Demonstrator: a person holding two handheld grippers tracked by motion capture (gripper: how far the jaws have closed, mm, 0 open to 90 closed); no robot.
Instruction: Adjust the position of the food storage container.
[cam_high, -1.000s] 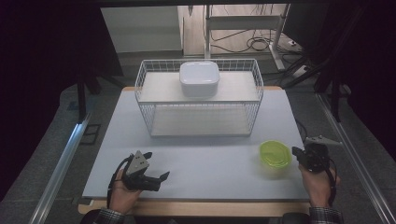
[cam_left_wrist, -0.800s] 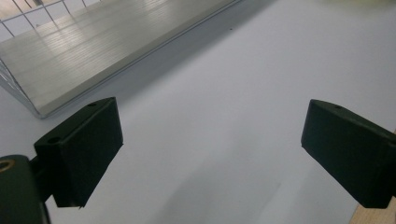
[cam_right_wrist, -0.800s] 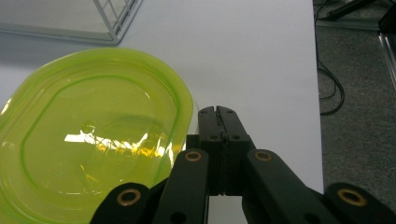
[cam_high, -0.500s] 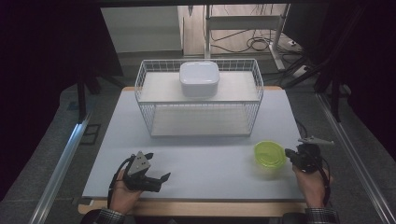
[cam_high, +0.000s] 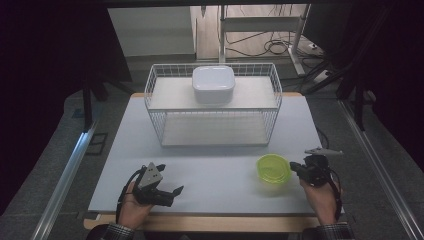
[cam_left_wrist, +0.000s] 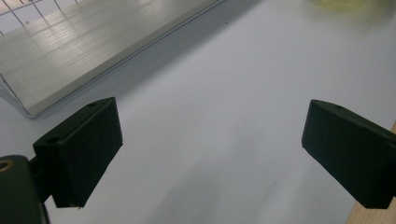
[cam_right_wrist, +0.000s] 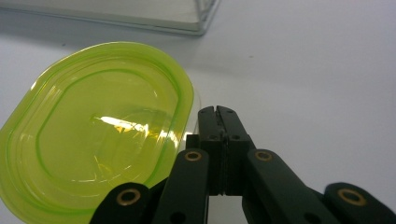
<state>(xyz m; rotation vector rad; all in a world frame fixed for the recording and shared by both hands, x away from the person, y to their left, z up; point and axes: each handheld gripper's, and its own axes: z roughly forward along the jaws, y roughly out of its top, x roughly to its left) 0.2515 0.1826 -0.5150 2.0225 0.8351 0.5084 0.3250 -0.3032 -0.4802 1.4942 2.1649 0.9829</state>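
A translucent lime-green container (cam_high: 272, 169) lies on the white table top (cam_high: 215, 165) at the front right. My right gripper (cam_high: 294, 166) is shut, and its tips rest against the container's right rim. In the right gripper view the closed jaws (cam_right_wrist: 217, 112) sit just beside the green rim (cam_right_wrist: 93, 140), and nothing shows between them. My left gripper (cam_high: 172, 180) rests at the front left, held in a hand, with its jaws wide open over bare table. The left gripper view shows both open pads (cam_left_wrist: 210, 154) with only table between them.
A white wire rack (cam_high: 150, 95) stands across the middle back of the table, with a white lidded box (cam_high: 213, 84) on its top board. Its lower board (cam_left_wrist: 70, 46) lies ahead of the left gripper. The table's wooden front edge (cam_high: 210, 222) runs below both hands.
My right gripper has moved left across the table, and the green container has slid left ahead of it. The left hand has stayed where it was.
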